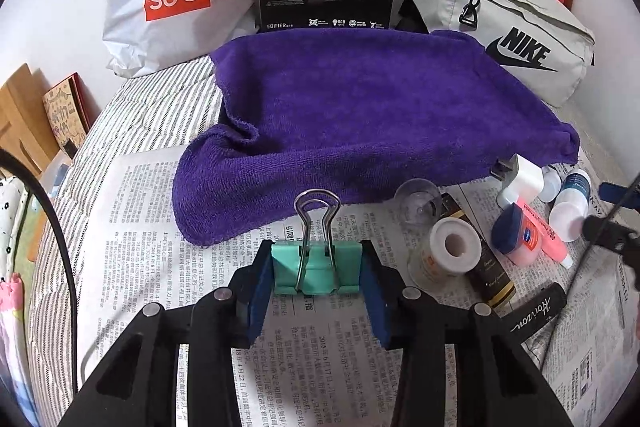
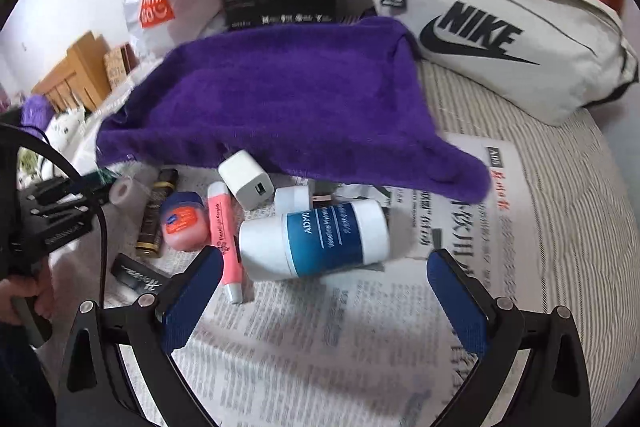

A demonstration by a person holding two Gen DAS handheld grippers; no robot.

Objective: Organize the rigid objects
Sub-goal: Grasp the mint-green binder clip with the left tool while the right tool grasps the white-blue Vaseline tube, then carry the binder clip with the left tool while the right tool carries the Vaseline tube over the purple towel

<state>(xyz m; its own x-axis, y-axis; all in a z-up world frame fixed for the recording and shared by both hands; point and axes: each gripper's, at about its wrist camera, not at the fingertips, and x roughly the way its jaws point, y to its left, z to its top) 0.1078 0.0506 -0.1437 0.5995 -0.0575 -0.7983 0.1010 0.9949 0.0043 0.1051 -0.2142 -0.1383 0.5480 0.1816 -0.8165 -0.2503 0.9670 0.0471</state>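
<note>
Left wrist view: left gripper fingers clenched on the green binder clip, wire handles pointing away toward the purple towel; right gripper fingers spread wide, gripping nothing; white-and-blue bottle lies on the newspaper just ahead between them, long axis crosswise to the fingers; right hand is nearer, likely next pick.

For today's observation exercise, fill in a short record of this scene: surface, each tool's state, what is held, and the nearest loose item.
surface: printed newspaper on striped bedding
left tool: shut on mint-green metal binder clip
right tool: open, holding nothing
nearest loose item: white plastic bottle with blue label, lying on its side ahead of the right tool
behind: purple terry towel
</note>
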